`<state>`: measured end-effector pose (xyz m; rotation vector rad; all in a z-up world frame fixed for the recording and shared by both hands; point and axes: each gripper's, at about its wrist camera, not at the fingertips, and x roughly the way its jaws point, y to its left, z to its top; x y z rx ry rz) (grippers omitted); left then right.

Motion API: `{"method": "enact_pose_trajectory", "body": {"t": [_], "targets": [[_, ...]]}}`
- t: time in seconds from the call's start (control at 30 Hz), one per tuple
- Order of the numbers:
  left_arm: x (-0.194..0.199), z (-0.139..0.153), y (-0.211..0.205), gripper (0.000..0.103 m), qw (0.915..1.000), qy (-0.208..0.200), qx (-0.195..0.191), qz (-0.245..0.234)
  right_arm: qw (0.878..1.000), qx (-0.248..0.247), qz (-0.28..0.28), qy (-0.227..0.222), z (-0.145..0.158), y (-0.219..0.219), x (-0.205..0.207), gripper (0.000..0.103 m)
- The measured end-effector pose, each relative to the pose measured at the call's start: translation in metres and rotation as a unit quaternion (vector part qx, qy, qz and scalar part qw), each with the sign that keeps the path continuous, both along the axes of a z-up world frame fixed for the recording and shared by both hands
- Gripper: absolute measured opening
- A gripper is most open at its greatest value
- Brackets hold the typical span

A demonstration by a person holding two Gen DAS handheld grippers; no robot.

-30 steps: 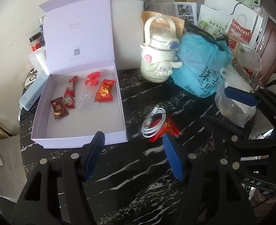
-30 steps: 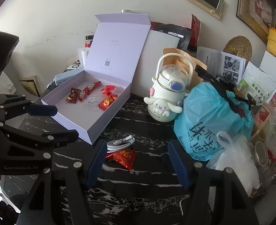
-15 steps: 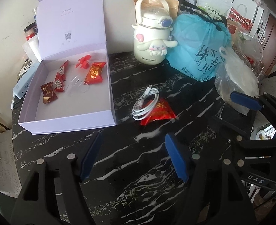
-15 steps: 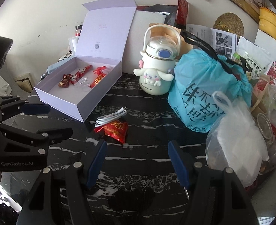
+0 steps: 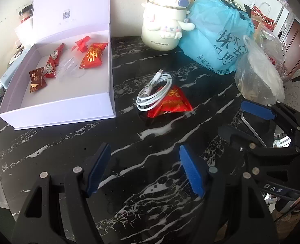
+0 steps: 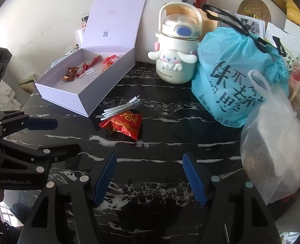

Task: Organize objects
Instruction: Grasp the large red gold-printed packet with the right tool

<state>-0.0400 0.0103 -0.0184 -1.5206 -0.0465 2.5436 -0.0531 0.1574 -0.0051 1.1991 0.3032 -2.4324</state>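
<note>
Two pairs of tongs over a black marble tabletop (image 5: 68,142): we see the left tongs (image 5: 145,168) and the right tongs (image 6: 149,175) both spread wide and empty, each held short of the remaining loose items. A coiled white charging cable (image 5: 154,92) lies partly across a red candy packet (image 5: 172,103), both just beside the open lilac gift box (image 5: 58,109), which already holds several wrapped candies (image 5: 93,56) and a clear plastic piece (image 5: 69,69). We judge the overlap to be the chief hazard: a grasp on the packet may drag the cable along or tip it off, and a pinch on one loop may let the coil unwind. A low carry could also catch the box's near wall, while the cartoon-dog water bottle (image 6: 175,46) and the blue plastic bag (image 6: 237,73) crowd the far side.
</note>
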Motion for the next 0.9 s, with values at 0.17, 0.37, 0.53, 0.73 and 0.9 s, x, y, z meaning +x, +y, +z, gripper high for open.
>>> {"method": "enact_pose_trajectory", "body": {"t": [0.17,0.37,0.53,0.73,0.9], "targets": [[-0.005,-0.005,-0.007,0.069,1.0,0.001,0.006,0.003,1.0,-0.003,0.017,-0.008,-0.009,-0.011,-0.01,0.068],[-0.015,-0.004,-0.021,0.069,0.9999,-0.003,0.01,0.013,0.999,-0.015,0.039,-0.013,-0.011,-0.028,-0.028,0.068],[-0.026,-0.002,-0.03,0.069,0.9998,-0.005,0.004,0.021,0.998,-0.019,0.062,-0.018,-0.013,-0.042,-0.048,0.068],[-0.036,-0.004,-0.035,0.069,0.9997,-0.013,0.0,0.019,0.994,-0.034,0.091,-0.047,-0.026,-0.052,-0.068,0.068],[-0.039,-0.003,-0.036,0.069,0.9998,-0.008,-0.004,0.017,0.991,-0.043,0.107,-0.068,-0.037,-0.058,-0.078,0.068]]}}
